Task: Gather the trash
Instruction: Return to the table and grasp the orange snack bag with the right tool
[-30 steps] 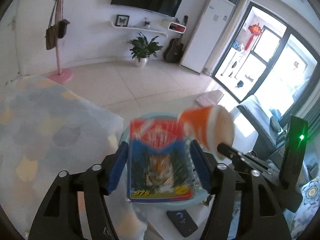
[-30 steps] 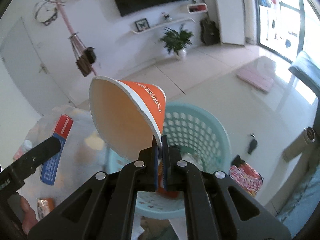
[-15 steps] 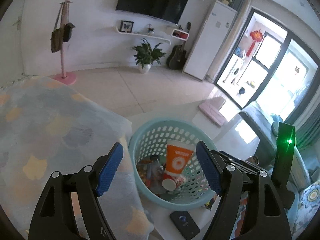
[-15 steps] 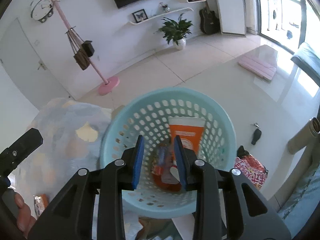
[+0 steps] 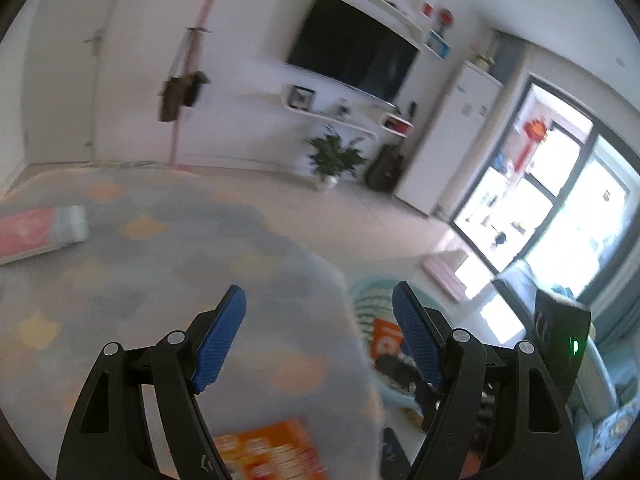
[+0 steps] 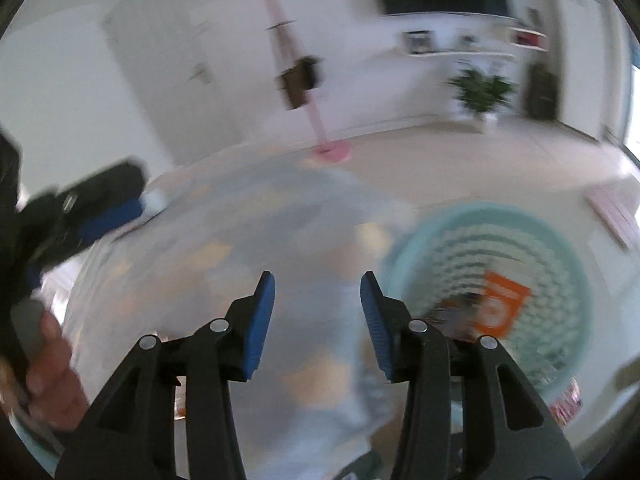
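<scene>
Both grippers hang empty over a pastel patterned cloth (image 5: pixel 168 264) beside the teal laundry basket (image 6: pixel 576 264): the left gripper (image 5: pixel 318 336) with fingers wide, the right gripper (image 6: pixel 318 320) with fingers just opening, nothing between them; an orange paper cup (image 6: pixel 500 306) lies inside the basket, an orange packet (image 5: pixel 272 454) on the cloth beside it

From my remote seat I can read no text in either view; motion blur smears all print. The orange paper cup (image 6: pixel 498 306) in the teal laundry basket (image 6: pixel 576 264) shows a white mark too blurred to read. The orange packet (image 5: pixel 268 454) on the patterned cloth (image 5: pixel 120 280) carries pale lettering I cannot make out, and the red-and-white box (image 5: pixel 38 230) farther back is equally illegible.
</scene>
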